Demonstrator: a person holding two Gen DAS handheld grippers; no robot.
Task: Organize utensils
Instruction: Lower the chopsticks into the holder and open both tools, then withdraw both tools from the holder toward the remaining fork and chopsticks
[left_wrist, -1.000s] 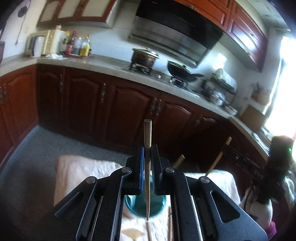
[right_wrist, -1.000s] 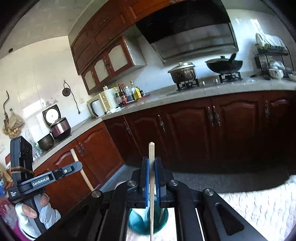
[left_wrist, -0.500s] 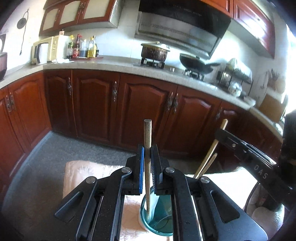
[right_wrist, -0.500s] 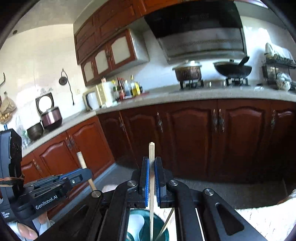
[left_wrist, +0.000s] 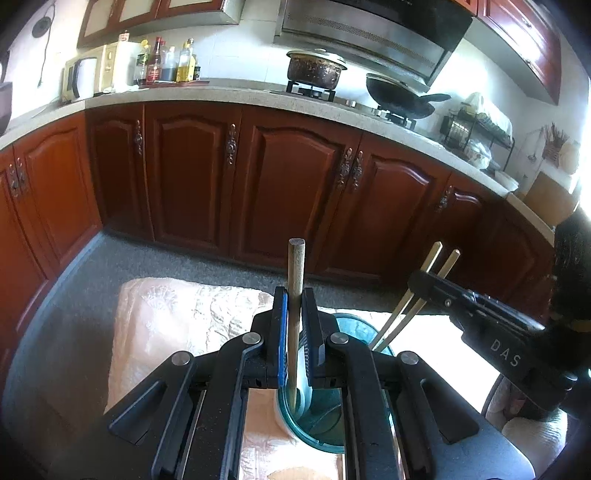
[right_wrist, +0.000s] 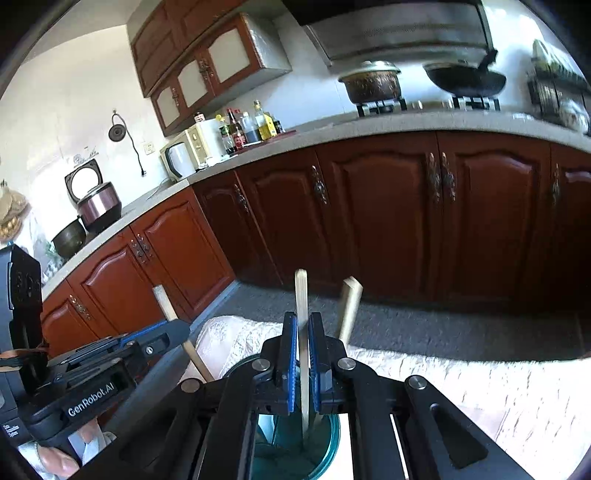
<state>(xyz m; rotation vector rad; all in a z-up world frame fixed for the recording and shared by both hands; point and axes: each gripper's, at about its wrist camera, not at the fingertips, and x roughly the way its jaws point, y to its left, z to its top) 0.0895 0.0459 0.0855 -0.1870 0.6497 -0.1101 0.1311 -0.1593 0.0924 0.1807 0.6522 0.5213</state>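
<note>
Placing step, both sides at once. Left gripper (left_wrist: 294, 328): jaws closed narrow on a round wooden stick (left_wrist: 296, 273), upright between the pads, lower end already dipping into the teal cup (left_wrist: 325, 424) just below and ahead of the jaws. Right gripper (right_wrist: 302, 350): jaws pinched on a pale chopstick (right_wrist: 301, 295), tip likewise down inside the same cup (right_wrist: 325, 435); a second chopstick (right_wrist: 349, 306) leaning loose just right of those jaws. Next, probably: lower slightly, ease both pairs of jaws apart, lift straight up clear of the stick tops without tipping the cup on the cloth (left_wrist: 177, 314).
</note>
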